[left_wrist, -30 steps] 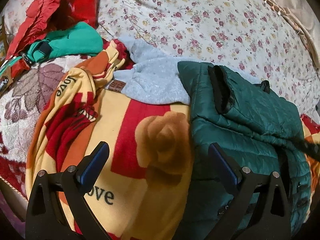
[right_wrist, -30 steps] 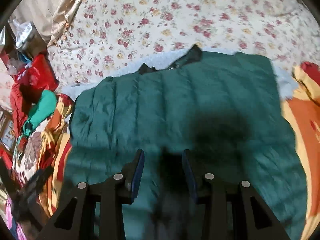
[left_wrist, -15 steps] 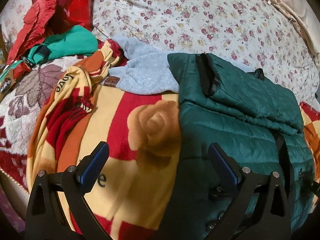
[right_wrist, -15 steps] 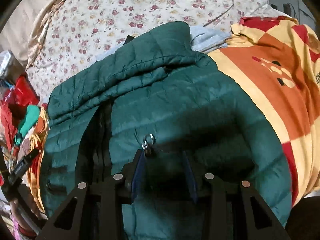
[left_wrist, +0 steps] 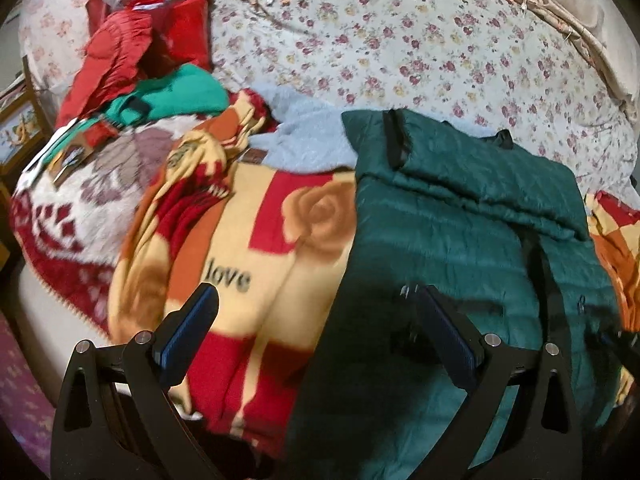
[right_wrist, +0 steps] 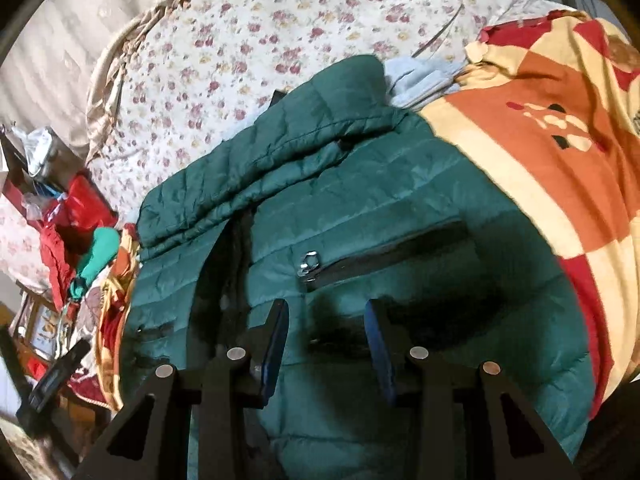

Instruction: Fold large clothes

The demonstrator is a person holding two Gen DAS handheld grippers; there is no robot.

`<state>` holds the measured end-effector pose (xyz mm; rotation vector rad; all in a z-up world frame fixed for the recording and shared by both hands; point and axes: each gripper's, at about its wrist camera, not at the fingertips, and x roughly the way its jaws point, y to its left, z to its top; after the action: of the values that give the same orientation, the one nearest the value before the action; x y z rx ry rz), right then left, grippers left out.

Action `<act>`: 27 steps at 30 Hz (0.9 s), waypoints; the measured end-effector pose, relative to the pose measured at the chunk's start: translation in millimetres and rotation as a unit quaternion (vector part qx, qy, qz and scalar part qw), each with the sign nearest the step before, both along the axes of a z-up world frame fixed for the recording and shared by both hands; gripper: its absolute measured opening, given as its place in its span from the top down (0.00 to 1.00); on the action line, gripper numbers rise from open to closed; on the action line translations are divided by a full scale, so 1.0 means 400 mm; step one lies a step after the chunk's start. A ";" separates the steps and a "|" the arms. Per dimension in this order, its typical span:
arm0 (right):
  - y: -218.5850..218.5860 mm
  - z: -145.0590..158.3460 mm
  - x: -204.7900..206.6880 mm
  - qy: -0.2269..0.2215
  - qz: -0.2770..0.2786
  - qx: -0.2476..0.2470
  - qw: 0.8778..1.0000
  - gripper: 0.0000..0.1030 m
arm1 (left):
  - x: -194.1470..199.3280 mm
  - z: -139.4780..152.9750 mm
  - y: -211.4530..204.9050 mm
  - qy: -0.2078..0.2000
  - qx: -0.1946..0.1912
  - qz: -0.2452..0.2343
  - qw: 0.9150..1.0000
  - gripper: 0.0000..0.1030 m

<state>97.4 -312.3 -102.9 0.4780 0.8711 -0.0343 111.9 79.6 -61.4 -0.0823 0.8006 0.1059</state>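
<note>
A dark green quilted jacket (left_wrist: 460,220) lies front up on the bed, one sleeve folded across its top. It also fills the right wrist view (right_wrist: 360,216), where a zipped pocket with a metal pull (right_wrist: 307,265) shows. My left gripper (left_wrist: 316,320) is wide open and empty, above the jacket's left edge and the blanket. My right gripper (right_wrist: 326,332) is open with a narrower gap, just above the jacket's lower front, holding nothing.
A yellow, red and orange "love" blanket (left_wrist: 248,248) lies under the jacket. A light blue fleece (left_wrist: 308,144) lies behind it. Red and teal clothes (left_wrist: 168,92) are piled at the far left. The floral bedspread (left_wrist: 420,40) stretches behind.
The right gripper let go of the jacket and pulled back towards the hem; the jacket now lies flat. The left gripper drew back a little and stayed open.
</note>
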 end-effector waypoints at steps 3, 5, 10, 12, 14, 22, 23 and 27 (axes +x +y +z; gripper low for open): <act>-0.001 -0.006 -0.003 0.005 -0.002 -0.017 1.000 0.64 | -0.029 -0.025 0.000 0.013 0.012 0.008 1.000 0.03; 0.001 0.009 -0.012 -0.005 -0.002 -0.035 0.999 0.64 | -0.028 -0.039 -0.002 0.025 0.016 0.008 1.000 0.03; -0.022 0.054 -0.040 -0.023 -0.019 -0.102 0.994 0.64 | -0.024 -0.047 0.002 0.033 0.001 0.011 0.999 0.03; -0.057 0.055 -0.051 -0.017 -0.035 -0.105 0.994 0.64 | -0.022 -0.052 0.010 0.036 0.000 0.014 0.999 0.03; -0.090 0.051 -0.059 -0.007 -0.052 -0.101 0.993 0.64 | -0.021 -0.055 0.021 0.039 -0.003 0.018 0.999 0.03; -0.179 0.050 -0.105 0.000 -0.097 -0.085 0.992 0.63 | -0.034 -0.043 0.075 0.038 -0.015 0.046 0.998 0.03; -0.182 0.051 -0.108 -0.004 -0.097 -0.083 0.992 0.61 | -0.038 -0.041 0.078 0.034 -0.013 0.048 0.998 0.03; -0.184 0.035 -0.100 0.006 -0.100 -0.084 0.991 0.61 | -0.040 -0.048 0.080 0.027 0.006 0.052 0.998 0.03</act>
<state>57.2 -386.1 -89.0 0.4060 0.8220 -0.2925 95.7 111.8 -80.6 -0.1097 0.8490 0.2112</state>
